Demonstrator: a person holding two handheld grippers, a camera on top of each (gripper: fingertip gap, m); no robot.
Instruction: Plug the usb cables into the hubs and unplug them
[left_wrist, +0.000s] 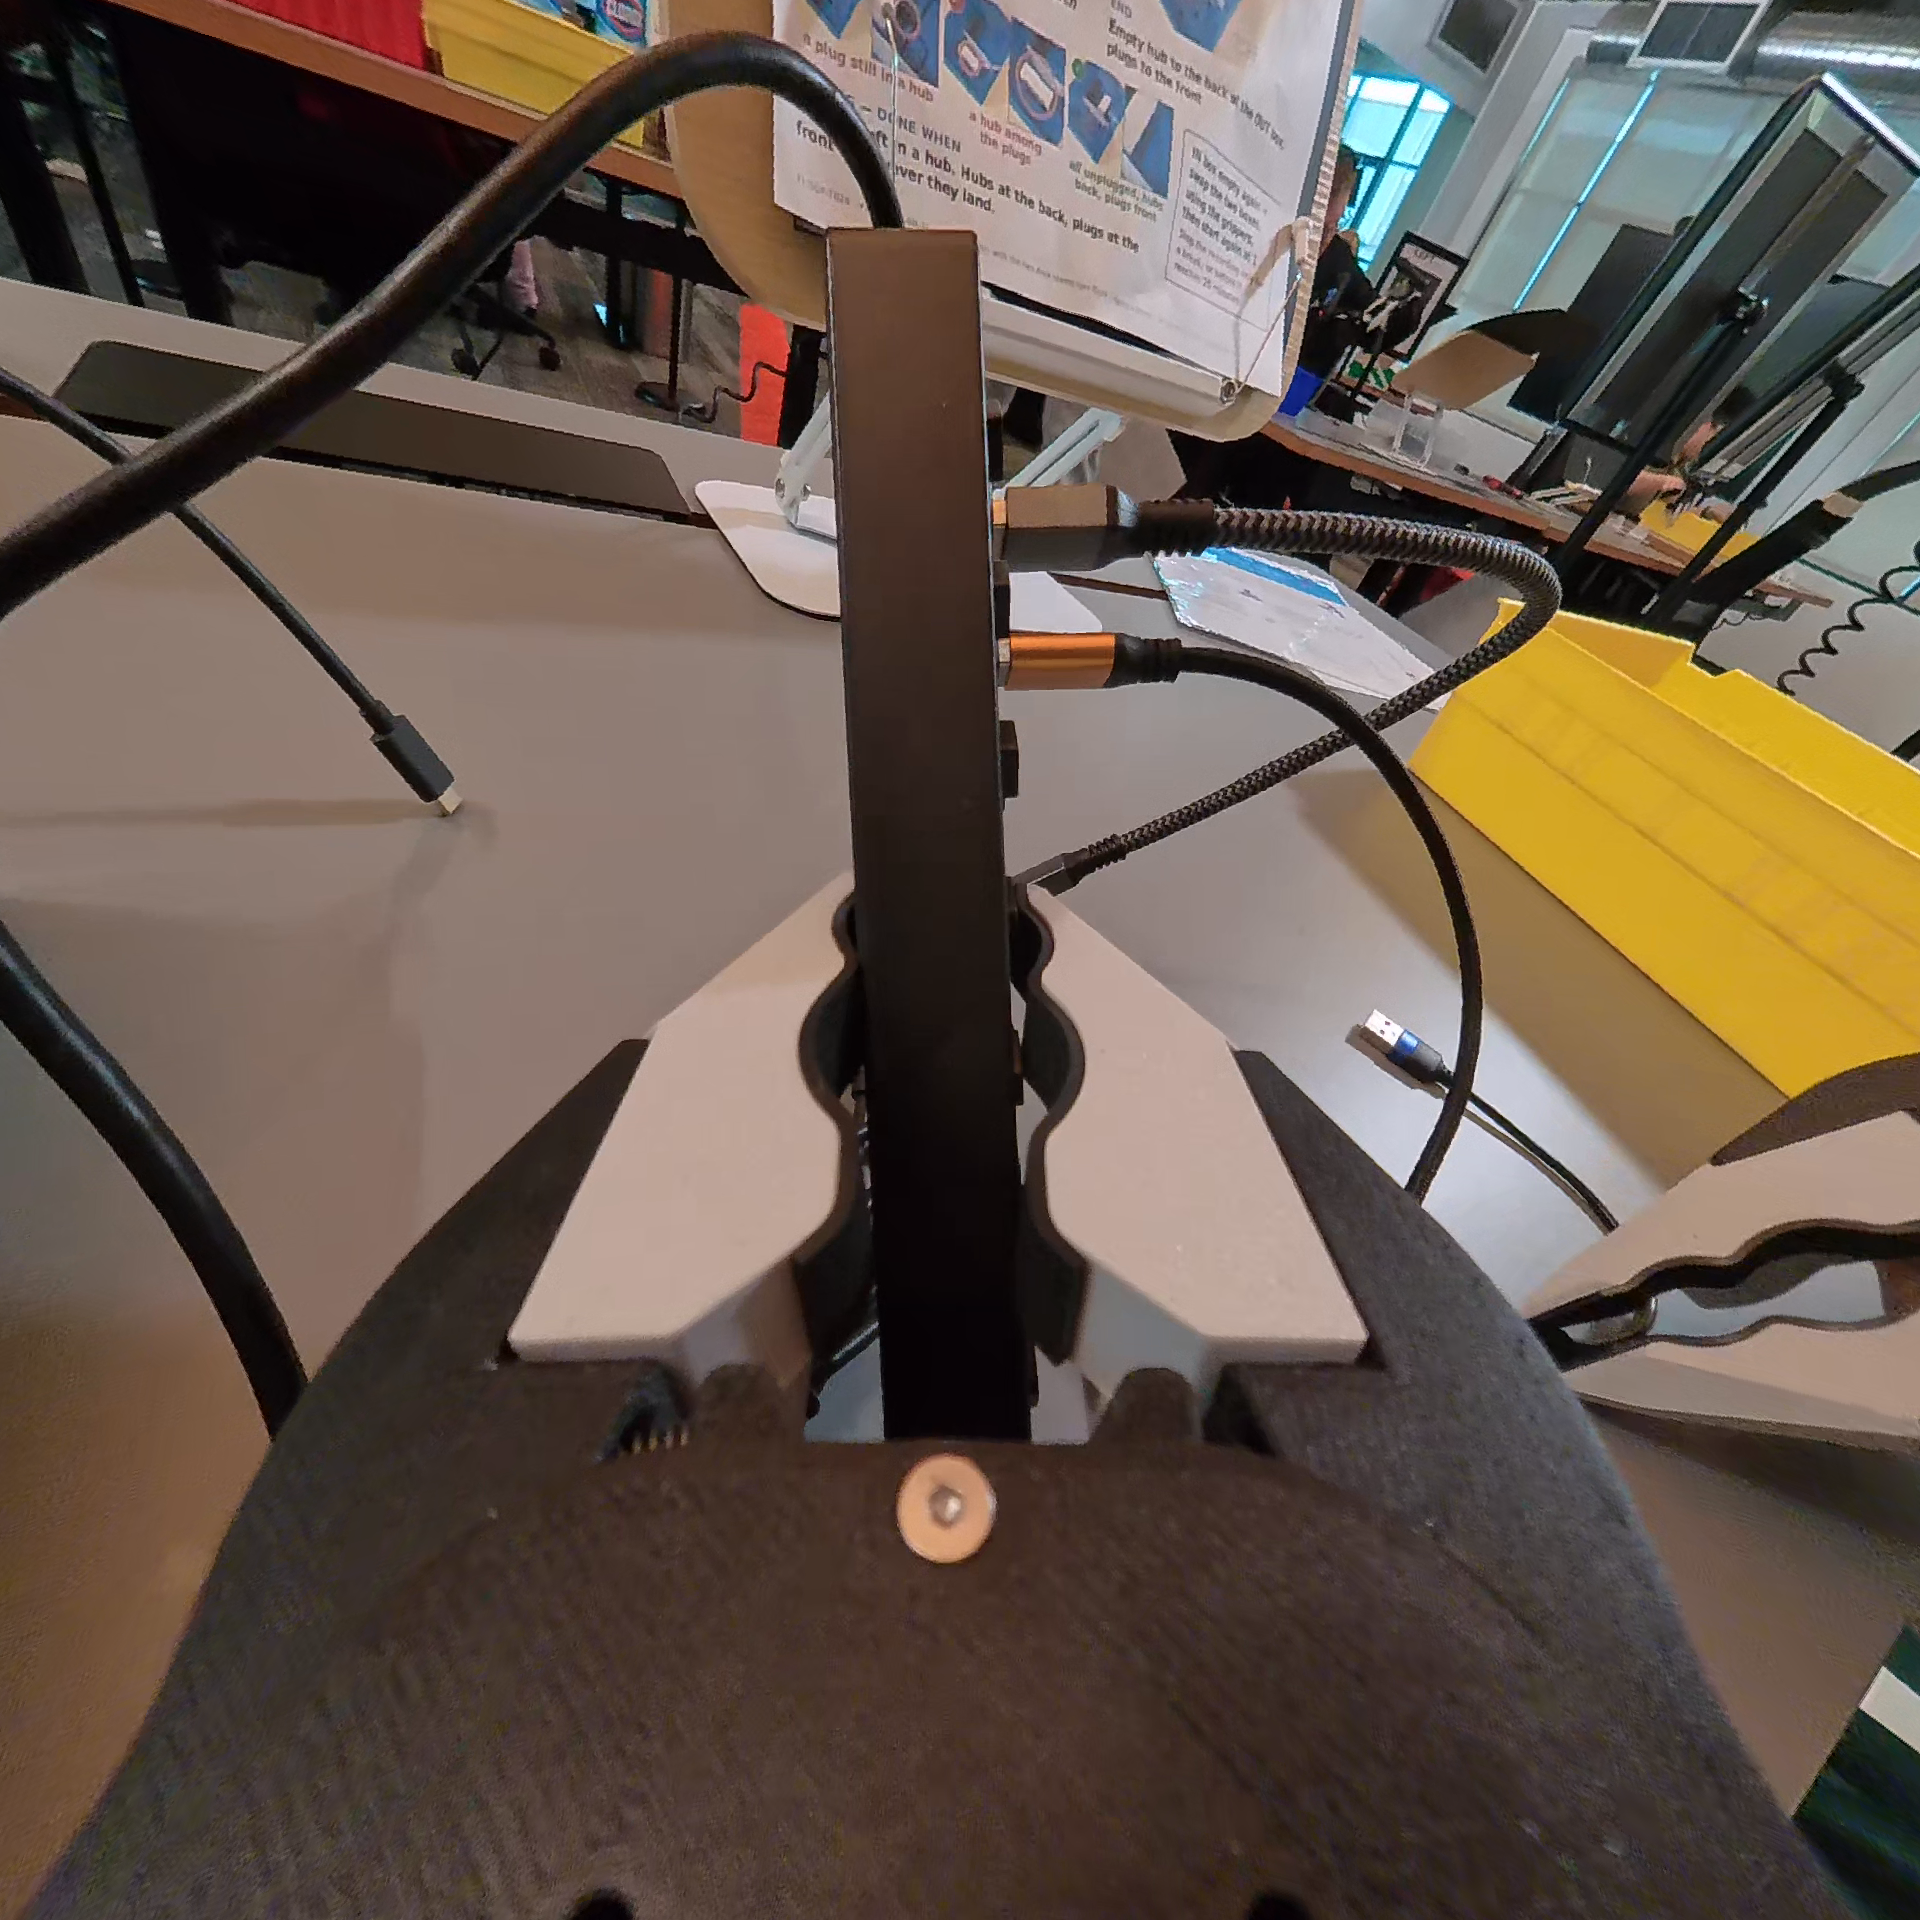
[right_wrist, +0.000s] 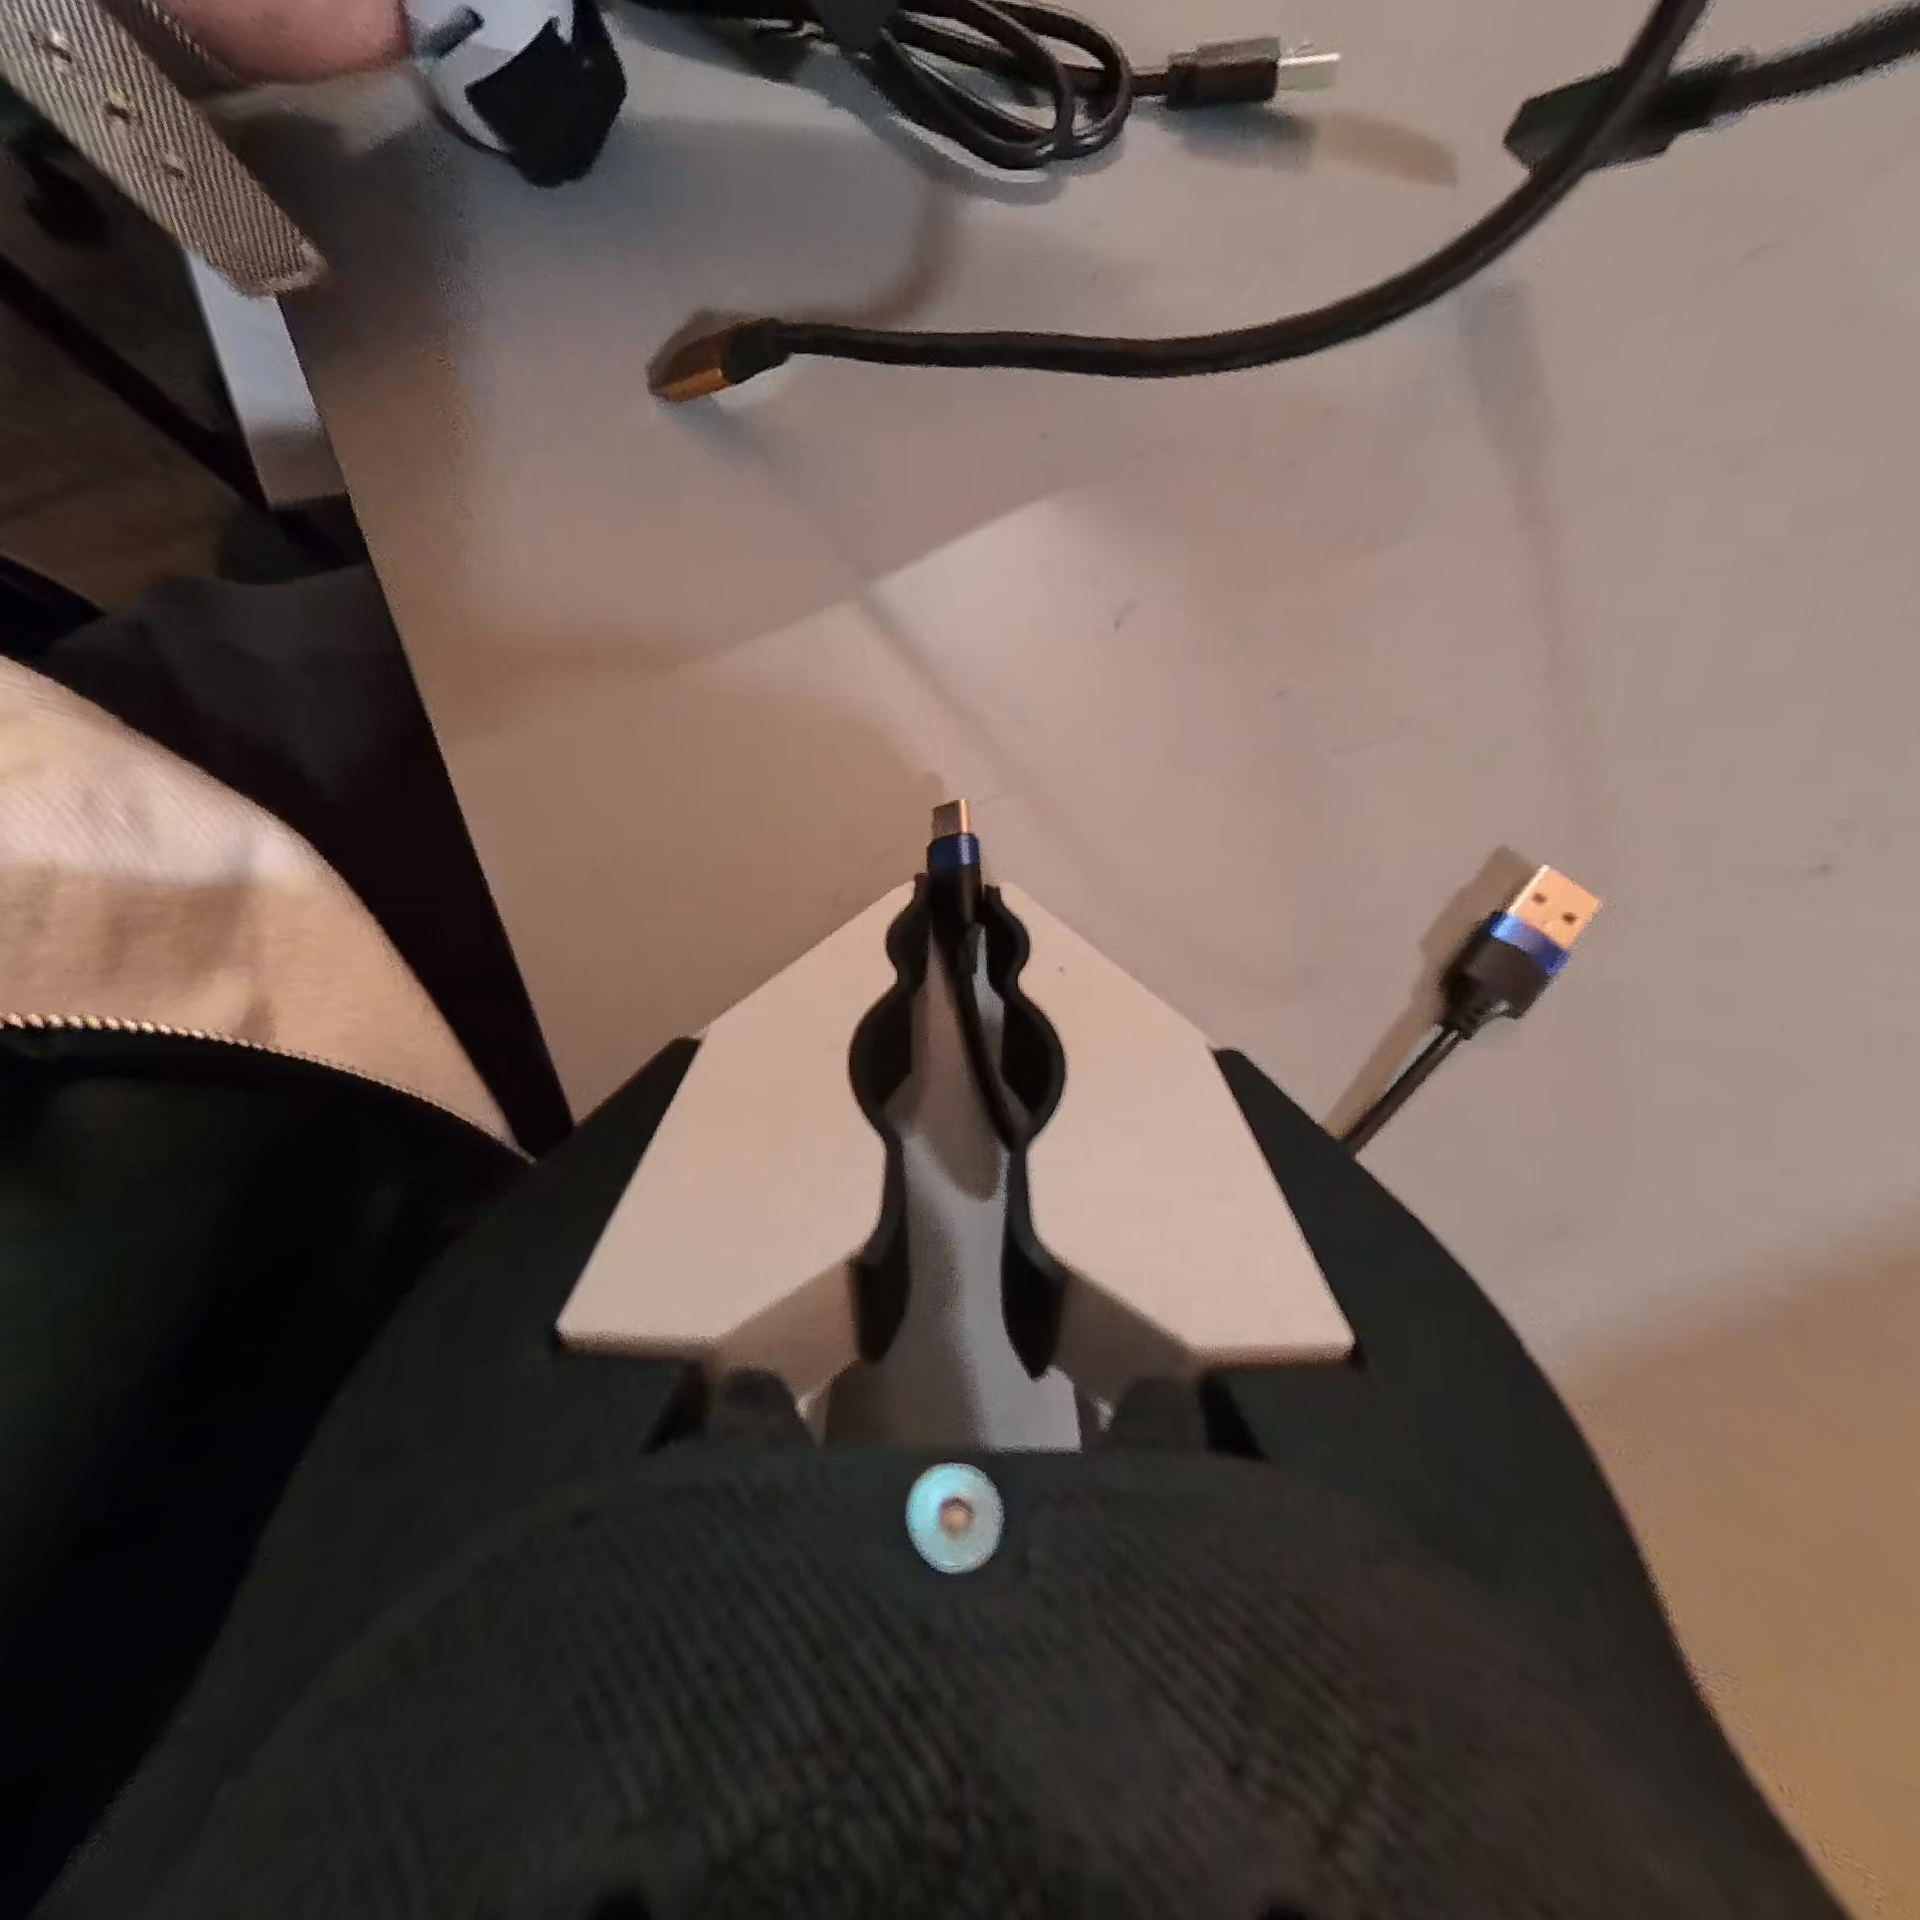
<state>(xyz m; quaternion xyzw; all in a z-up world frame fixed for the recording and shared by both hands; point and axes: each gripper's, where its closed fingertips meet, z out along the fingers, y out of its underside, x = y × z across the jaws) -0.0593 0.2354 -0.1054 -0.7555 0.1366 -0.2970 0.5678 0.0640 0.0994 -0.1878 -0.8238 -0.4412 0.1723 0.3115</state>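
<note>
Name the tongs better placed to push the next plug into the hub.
Right. The right tongs already grip the blue-ringed plug, tip forward and free. The left tongs are occupied, clamped on the black hub to steady it.

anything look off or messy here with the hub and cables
Nothing looks damaged. The left tool holds the black hub upright off the table, with two plugs, grey and orange, seated in its side. The right tool grips a blue-collared plug. Loose cables just sprawl untidily.
</note>
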